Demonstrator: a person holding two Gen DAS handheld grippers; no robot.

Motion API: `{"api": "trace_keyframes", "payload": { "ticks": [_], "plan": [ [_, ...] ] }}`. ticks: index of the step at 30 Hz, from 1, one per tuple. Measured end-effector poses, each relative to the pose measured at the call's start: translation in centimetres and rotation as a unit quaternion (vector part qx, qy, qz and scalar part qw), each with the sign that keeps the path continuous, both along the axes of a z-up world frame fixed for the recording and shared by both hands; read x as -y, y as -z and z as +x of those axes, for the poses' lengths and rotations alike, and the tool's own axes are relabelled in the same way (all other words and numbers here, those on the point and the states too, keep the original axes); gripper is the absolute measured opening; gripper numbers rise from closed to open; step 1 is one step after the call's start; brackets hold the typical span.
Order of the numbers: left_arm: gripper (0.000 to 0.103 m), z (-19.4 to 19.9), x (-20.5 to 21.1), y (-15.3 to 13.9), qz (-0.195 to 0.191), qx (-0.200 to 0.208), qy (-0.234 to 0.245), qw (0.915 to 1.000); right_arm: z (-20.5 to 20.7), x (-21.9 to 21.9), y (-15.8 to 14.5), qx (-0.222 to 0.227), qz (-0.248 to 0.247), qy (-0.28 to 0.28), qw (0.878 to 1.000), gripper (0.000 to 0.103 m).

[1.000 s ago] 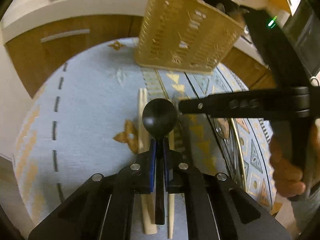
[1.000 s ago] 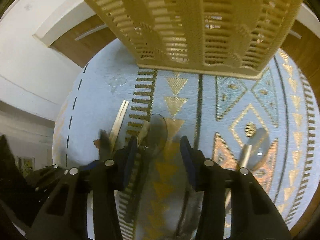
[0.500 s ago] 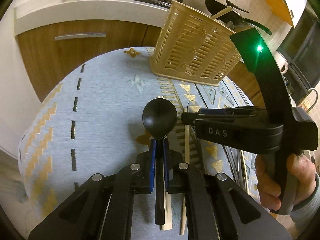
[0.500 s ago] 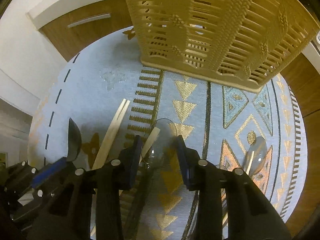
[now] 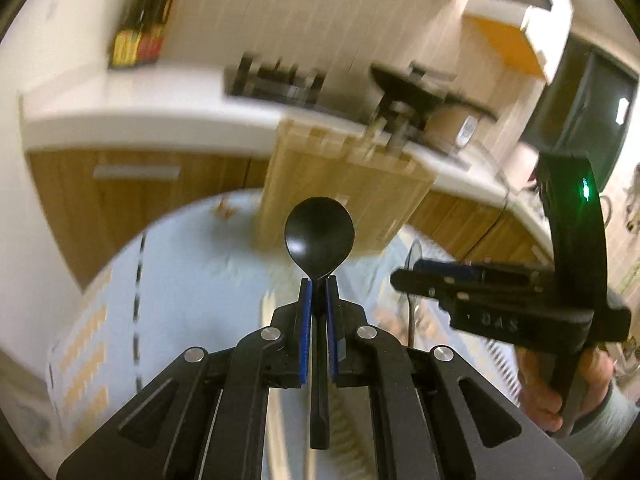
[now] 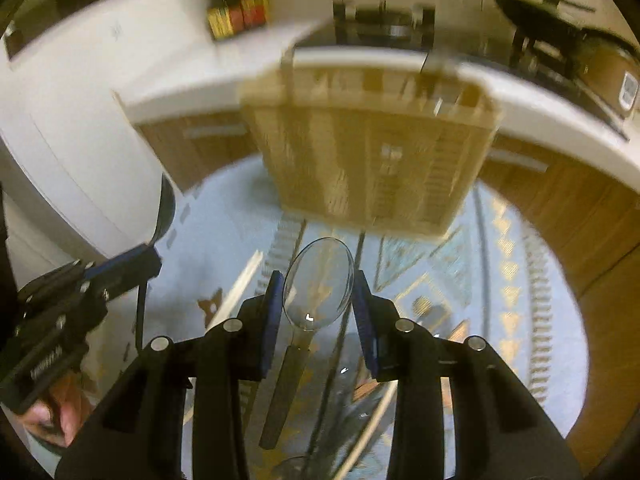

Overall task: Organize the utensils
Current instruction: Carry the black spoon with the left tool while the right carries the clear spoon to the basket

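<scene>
My left gripper [image 5: 319, 286] is shut on a black spoon [image 5: 319, 232], bowl up, held above the round table. My right gripper [image 6: 318, 284] is shut on a clear spoon [image 6: 318, 282], pinching its bowl edges, also lifted. In the left wrist view the right gripper [image 5: 404, 278] sits to the right with the clear spoon [image 5: 414, 256] edge-on. In the right wrist view the left gripper [image 6: 152, 258] shows at the left with the black spoon [image 6: 166, 212]. A beige slotted basket [image 6: 372, 168] stands at the table's far side; it also shows in the left wrist view [image 5: 344, 192].
A patterned blue tablecloth [image 6: 500, 300] covers the table. Wooden chopsticks [image 6: 240, 288] lie on it left of the clear spoon. A white counter [image 5: 140, 116] with wooden cabinets runs behind, holding a stove and pan [image 5: 416, 88].
Both grippers have risen and tilted up from the table, each lifting its spoon. The right gripper closed on the clear spoon and picked it up. The view is motion-blurred.
</scene>
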State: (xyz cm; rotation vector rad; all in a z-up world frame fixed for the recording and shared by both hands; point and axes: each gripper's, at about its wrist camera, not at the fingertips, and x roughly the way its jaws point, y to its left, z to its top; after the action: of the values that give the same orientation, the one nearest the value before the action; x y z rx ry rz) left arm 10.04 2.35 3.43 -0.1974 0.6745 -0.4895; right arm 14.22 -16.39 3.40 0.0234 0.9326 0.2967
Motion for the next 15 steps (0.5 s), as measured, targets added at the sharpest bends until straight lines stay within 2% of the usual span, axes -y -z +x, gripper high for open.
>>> {"api": "trace_keyframes", "payload": {
  "ticks": [6, 11, 15],
  "plan": [
    [0.005, 1.1, 1.1, -6.4, -0.051, 0.091, -0.01, 0.9945, -0.7, 3.9, -6.5, 0.099, 0.012, 0.014, 0.995, 0.032],
    [0.005, 3.1, 2.4, -10.8, -0.094, 0.141, -0.025, 0.9852, 1.0, 6.4, -10.6, 0.158, 0.021, 0.039, 0.986, 0.032],
    [0.005, 4.6, 4.5, -12.8, -0.102, 0.172, -0.033, 0.9792, 2.7, 7.8, -13.1, 0.21, 0.003, 0.069, 0.975, 0.032]
  ]
}}
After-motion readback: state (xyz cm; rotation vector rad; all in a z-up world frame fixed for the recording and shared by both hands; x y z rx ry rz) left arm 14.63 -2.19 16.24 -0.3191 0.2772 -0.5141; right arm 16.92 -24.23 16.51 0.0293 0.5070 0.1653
